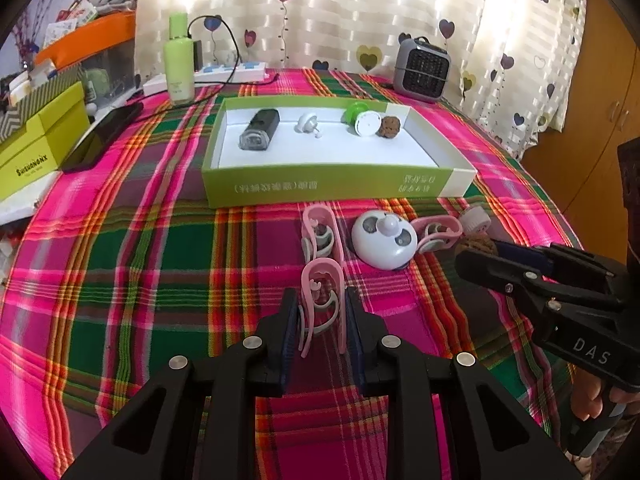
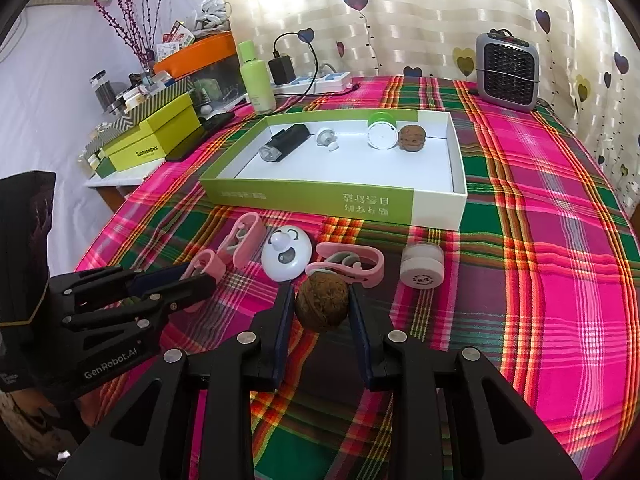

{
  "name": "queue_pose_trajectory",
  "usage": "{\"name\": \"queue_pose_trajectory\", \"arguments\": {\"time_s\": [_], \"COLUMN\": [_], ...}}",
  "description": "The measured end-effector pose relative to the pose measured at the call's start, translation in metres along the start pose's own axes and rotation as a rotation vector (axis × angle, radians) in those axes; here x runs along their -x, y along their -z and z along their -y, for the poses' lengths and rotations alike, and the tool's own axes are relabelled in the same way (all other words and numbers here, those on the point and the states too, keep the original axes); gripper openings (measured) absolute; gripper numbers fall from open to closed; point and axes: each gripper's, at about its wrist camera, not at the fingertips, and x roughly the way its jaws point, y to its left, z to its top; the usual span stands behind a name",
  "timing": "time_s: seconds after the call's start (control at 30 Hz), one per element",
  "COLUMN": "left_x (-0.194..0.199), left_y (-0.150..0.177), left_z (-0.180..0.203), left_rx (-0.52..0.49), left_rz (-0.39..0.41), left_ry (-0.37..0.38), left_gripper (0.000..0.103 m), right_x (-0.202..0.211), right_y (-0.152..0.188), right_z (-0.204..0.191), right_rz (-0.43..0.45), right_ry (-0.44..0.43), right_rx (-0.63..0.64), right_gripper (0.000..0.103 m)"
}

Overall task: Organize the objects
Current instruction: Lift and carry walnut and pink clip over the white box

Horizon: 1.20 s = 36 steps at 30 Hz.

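The left gripper [image 1: 322, 312] pinches one pink clip [image 1: 323, 304]; the right gripper [image 2: 320, 304] pinches one brown walnut [image 2: 322, 302]. Three pink clips in all, one white round gadget [image 1: 383, 239] and one white cap [image 2: 422, 266] lie before the green box [image 1: 332, 190], which holds four items.

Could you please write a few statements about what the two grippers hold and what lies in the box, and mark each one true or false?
1. The left gripper is shut on a pink plastic clip. True.
2. The right gripper is empty. False: it grips a brown wrinkled walnut.
3. The shallow green-and-white cardboard box holds four items. True.
4. The white round smiley-face gadget lies inside the box. False: it lies on the plaid tablecloth.
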Motion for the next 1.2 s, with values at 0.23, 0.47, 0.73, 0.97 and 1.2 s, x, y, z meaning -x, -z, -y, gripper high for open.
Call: {"name": "queue_pose_trajectory", "arguments": {"time_s": [0.23, 0.47, 0.73, 0.97, 1.2], "left_x": [0.008, 0.013, 0.012, 0.010, 0.006], "left_y": [-0.006, -0.013, -0.025, -0.036, -0.049], "left_z": [0.000, -0.001, -0.002, -0.003, -0.007], "left_rx": [-0.005, -0.002, -0.008, -0.010, -0.005], "left_rz": [0.026, 0.047, 0.054, 0.062, 0.071], "left_ry": [0.002, 0.009, 0.008, 0.013, 0.008], "left_gripper": [0.021, 0.021, 0.021, 0.021, 0.021], "right_x": [0.002, 0.003, 0.003, 0.001, -0.006], "right_y": [-0.004, -0.008, -0.020, -0.031, -0.042], "right_z": [-0.002, -0.003, -0.003, -0.004, -0.002], "right_rz": [0.012, 0.019, 0.036, 0.048, 0.055], "right_ry": [-0.007, -0.011, -0.016, -0.020, -0.026], "right_rx": [0.002, 0.007, 0.009, 0.014, 0.014], "right_gripper": [0.029, 0.029, 0.029, 0.029, 0.029]}}
